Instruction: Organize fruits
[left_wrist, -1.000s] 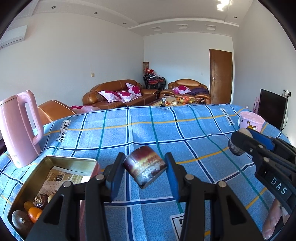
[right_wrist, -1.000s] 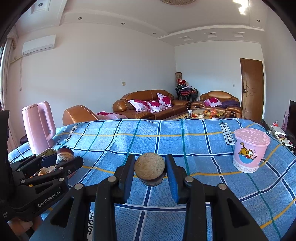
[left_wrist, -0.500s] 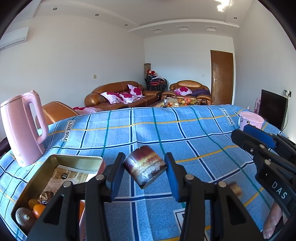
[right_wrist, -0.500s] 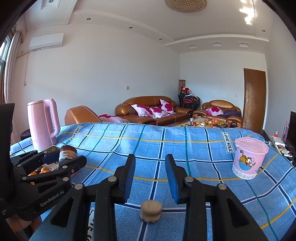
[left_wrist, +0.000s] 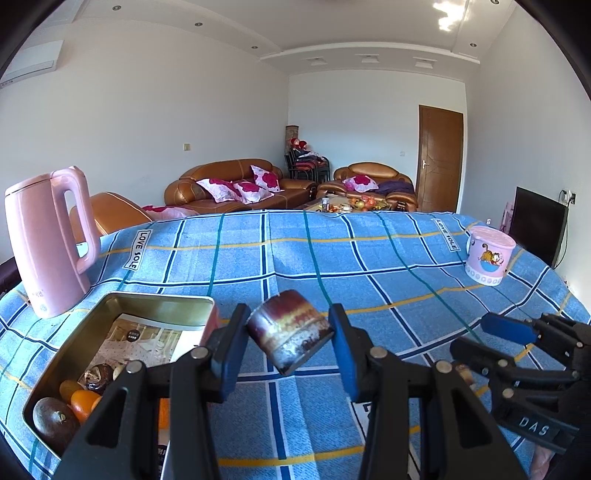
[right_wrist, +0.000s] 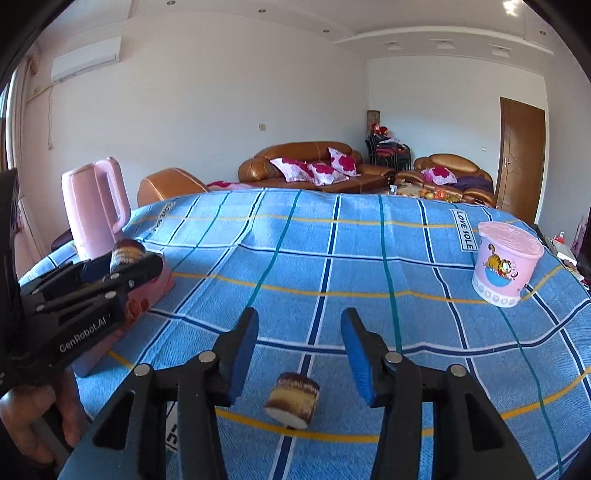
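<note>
A dark red, streaked cylindrical piece (left_wrist: 290, 330) is clamped between the blue pads of the left gripper (left_wrist: 290, 341), tilted, with both pads pressed against its sides and the piece lifted clear of the blue checked cloth (left_wrist: 332, 258). Just left of the left finger, an open metal tin (left_wrist: 122, 301) is seen on the cloth; a dark round fruit (left_wrist: 51, 421) and an orange fruit (left_wrist: 83, 402) lie in its near corner, with printed paper lining its floor. Beyond the tin, a pink kettle (left_wrist: 48, 243) is stood upright.

The jaws of the right gripper (right_wrist: 297, 356) have just been opening and are now parted, with nothing pressed between them. A small brown-and-cream cylindrical piece (right_wrist: 291, 398) is seen lying on the cloth below the gap between the fingers, nearer the camera than the fingertips and touched by neither pad. Well off to the right of the right finger, a pink lidded cup (right_wrist: 504, 264) is stood on the cloth.
</note>
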